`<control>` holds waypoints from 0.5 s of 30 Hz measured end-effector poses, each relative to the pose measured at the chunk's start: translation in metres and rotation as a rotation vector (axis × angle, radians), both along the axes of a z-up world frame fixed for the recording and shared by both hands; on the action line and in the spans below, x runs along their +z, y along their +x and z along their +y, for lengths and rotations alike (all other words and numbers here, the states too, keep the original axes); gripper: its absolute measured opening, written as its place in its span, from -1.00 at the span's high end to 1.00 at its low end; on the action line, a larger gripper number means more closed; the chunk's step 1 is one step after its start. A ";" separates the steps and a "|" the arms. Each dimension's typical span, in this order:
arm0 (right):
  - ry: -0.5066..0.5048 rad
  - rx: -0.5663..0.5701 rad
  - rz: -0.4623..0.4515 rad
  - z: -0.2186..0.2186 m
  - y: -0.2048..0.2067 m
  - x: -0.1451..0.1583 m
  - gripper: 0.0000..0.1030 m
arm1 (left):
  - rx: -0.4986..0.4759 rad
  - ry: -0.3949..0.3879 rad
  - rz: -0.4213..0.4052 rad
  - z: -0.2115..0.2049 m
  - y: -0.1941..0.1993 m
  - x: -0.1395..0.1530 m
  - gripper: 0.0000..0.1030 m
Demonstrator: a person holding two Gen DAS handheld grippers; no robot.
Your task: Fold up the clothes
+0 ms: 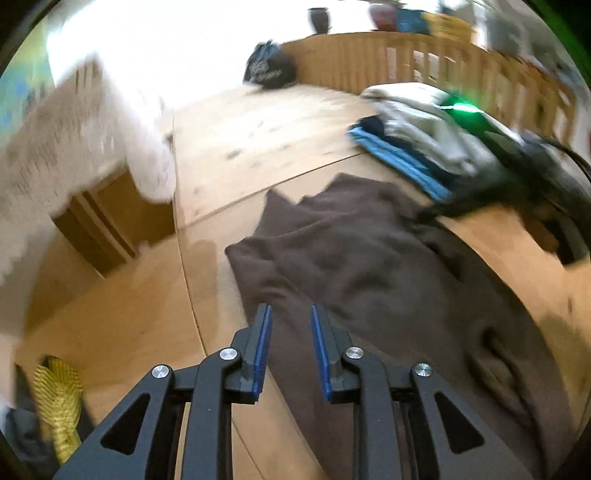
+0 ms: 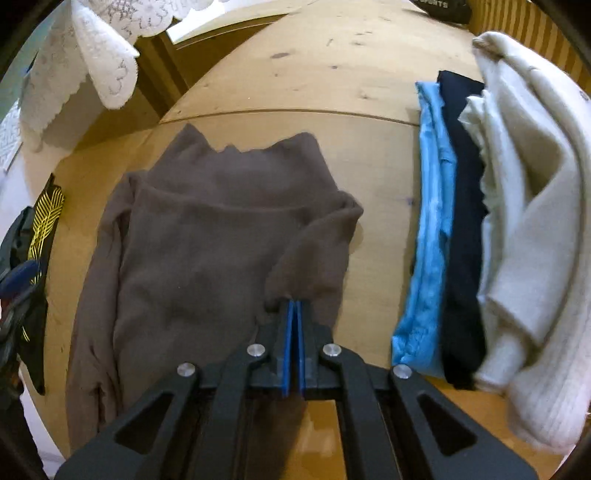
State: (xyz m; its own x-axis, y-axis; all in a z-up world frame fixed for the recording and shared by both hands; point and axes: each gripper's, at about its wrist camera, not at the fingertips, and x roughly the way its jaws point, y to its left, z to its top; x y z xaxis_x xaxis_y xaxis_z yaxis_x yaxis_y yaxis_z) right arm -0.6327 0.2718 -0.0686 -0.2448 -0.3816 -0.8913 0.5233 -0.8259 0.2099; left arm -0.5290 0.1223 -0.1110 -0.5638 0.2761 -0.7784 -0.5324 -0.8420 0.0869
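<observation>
Brown garment [image 1: 354,258] lies spread on the wooden table [image 1: 258,129]; the left gripper [image 1: 290,314] hangs above it, jaws spread. Right view: the right gripper [image 2: 294,306] pinches its lifted fold; a dark item [image 2: 441,9] perhaps reads "SPORTS".

left tool [image 1: 290,314]: jaws parted, empty | right tool [image 2: 295,306]: jaws closed, pinching cloth

We are seeing left gripper [image 1: 291,314]: matte black linkage arms, triangular cutouts, four silver round screws, blue ribbed pads [image 1: 263,347]. Right gripper [image 2: 295,306]: we are noting same black frame, silver screws, blue pads [image 2: 290,343].
</observation>
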 end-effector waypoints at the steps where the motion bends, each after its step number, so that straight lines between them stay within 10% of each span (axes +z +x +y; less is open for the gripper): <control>1: 0.002 -0.002 0.004 -0.002 0.000 -0.002 0.97 | 0.017 0.022 -0.023 -0.005 -0.016 -0.006 0.59; 10: 0.129 0.000 0.058 -0.020 0.001 -0.027 0.94 | 0.030 -0.032 -0.049 0.013 -0.061 -0.041 0.49; 15: 0.040 -0.025 0.048 -0.009 0.000 -0.017 0.90 | 0.037 -0.062 -0.063 0.023 -0.086 -0.061 0.49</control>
